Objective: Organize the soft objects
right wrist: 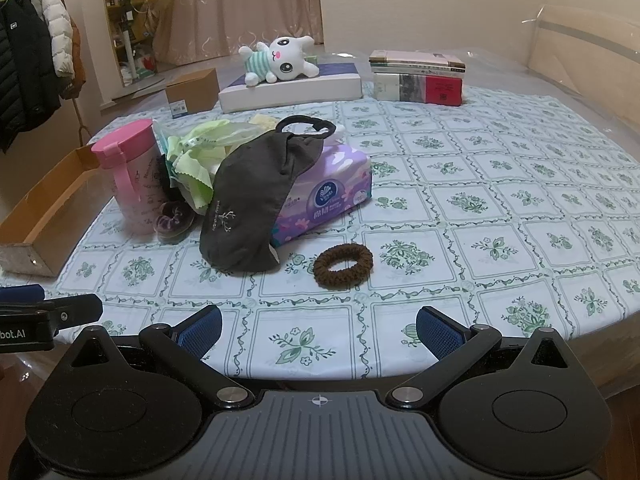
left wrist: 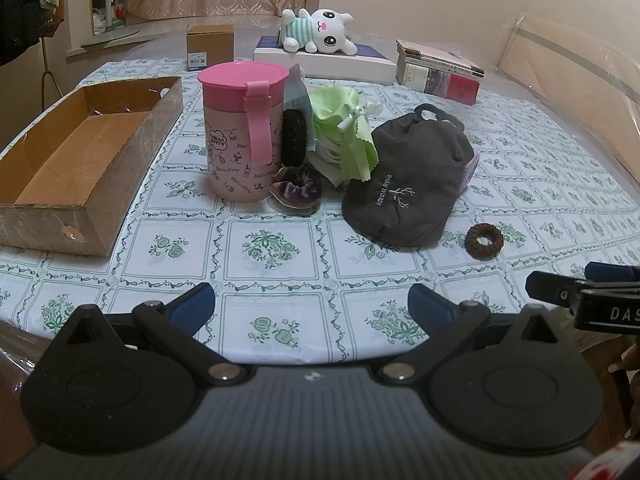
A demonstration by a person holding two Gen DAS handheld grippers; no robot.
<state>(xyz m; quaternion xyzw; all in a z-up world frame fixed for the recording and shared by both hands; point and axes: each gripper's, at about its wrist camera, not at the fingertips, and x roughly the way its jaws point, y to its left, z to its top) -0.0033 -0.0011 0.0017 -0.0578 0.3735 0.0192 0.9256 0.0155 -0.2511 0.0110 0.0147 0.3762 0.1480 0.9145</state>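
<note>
On the counter [right wrist: 500, 152], under a cloth printed with green flower squares, I count one open cardboard tray [left wrist: 84, 160], one pink lidded cup [left wrist: 242, 128], one dark grey eye mask [right wrist: 256, 200], one purple pack of tissues [right wrist: 328, 196], a small heap of lime-green cloths [left wrist: 344, 128] and three hair ties: a brown ring scrunchie [right wrist: 343, 266], a purple velvet scrunchie [left wrist: 297, 186] and a fuzzy black hair band [left wrist: 294, 138]. The brown one lies alone on the cloth, just beside the mask's lower edge and nearest the right gripper [right wrist: 319, 334]. The velvet one sits at the foot of the cup, and the black one stands on edge between the cup and the green cloths. The mask is soft and flat, draped over the tissue pack, with a pale embroidered twig on it and its strap looped at the top. Farther back there are one white plush toy [right wrist: 280, 58] lying on a flat white box [right wrist: 292, 88], one small brown carton [right wrist: 192, 94] and one stack of books [right wrist: 418, 76]. The left gripper [left wrist: 311, 306] hovers low over the near edge, its jaws spread wide with nothing between them; the right one likewise has its jaws wide apart and empty. Both carry ribbed blue pads [left wrist: 192, 308] on black arms.
</note>
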